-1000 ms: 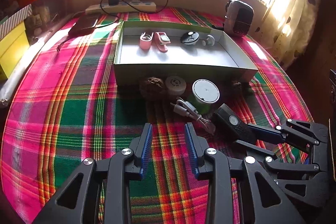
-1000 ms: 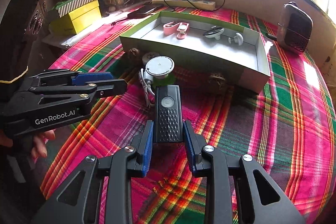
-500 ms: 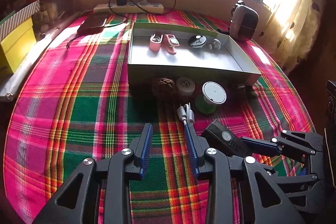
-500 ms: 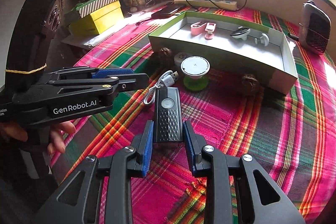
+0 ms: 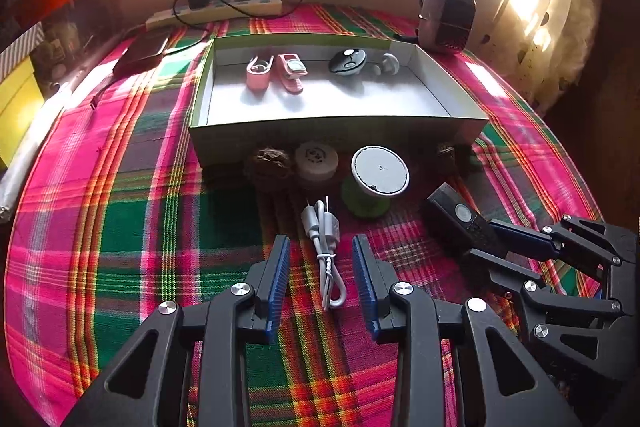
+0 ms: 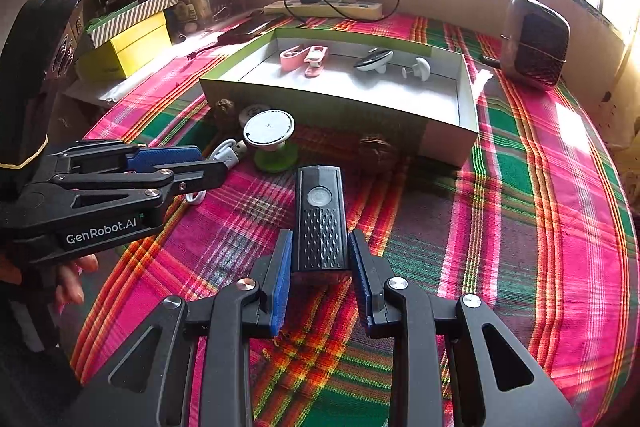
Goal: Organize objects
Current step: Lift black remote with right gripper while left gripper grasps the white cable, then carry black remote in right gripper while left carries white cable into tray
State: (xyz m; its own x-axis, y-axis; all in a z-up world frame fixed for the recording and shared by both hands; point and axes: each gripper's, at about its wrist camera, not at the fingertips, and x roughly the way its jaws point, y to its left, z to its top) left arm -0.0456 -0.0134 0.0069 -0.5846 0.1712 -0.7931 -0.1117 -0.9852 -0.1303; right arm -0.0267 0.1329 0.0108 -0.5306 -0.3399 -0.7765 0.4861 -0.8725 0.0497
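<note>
My left gripper [image 5: 320, 255] is open over the plaid cloth. A coiled white USB cable [image 5: 326, 247] lies between its blue pads without touching either. My right gripper [image 6: 318, 247] is shut on the near end of a black ribbed device with a round button [image 6: 320, 219]. In the left wrist view that device [image 5: 452, 223] sits at the right, held by the right gripper [image 5: 500, 239]. The left gripper [image 6: 180, 167] shows at the left of the right wrist view, above the cable [image 6: 230, 149]. An open shallow box [image 5: 336, 125] behind holds pink clips, a black-and-white top and a white knob.
In front of the box stand a white disc on a green base [image 5: 380, 171], a white puck [image 5: 317, 159] and a brown nut-like ball [image 5: 267, 163]. A power strip [image 5: 216, 9], a dark flat case [image 5: 142, 53] and a small heater [image 5: 446, 15] line the back. Yellow boxes [image 6: 128, 47] sit left.
The left gripper has shifted so the white cable, earlier ahead and to its right, now lies between its fingers. The right gripper keeps its hold on the black device.
</note>
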